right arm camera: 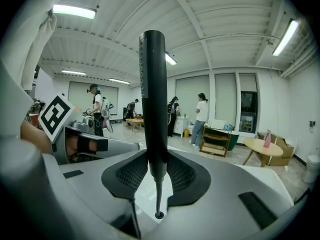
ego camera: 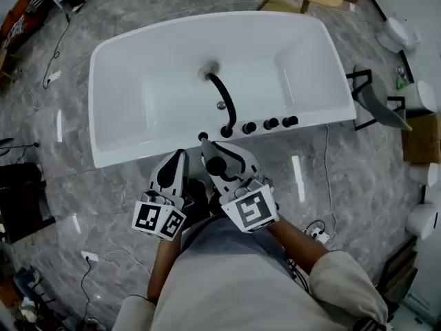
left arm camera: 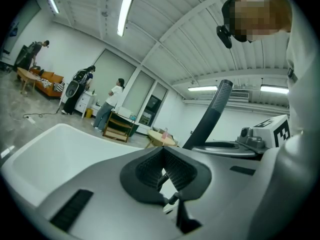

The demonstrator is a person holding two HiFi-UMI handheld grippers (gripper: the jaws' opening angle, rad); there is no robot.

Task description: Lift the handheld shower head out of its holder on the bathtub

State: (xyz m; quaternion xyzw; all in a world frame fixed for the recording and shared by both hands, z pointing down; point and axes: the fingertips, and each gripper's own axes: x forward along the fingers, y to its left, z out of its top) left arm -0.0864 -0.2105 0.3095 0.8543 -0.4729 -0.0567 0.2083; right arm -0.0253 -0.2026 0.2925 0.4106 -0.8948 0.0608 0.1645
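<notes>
Between the right tongs (right arm camera: 158, 174), upright black shower head (right arm camera: 153, 94), indistinct from overhead.

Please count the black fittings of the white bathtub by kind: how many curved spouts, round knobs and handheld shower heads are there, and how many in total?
curved spout: 1
round knobs: 3, in a row on the rim
handheld shower head: 1
Total: 5
</notes>
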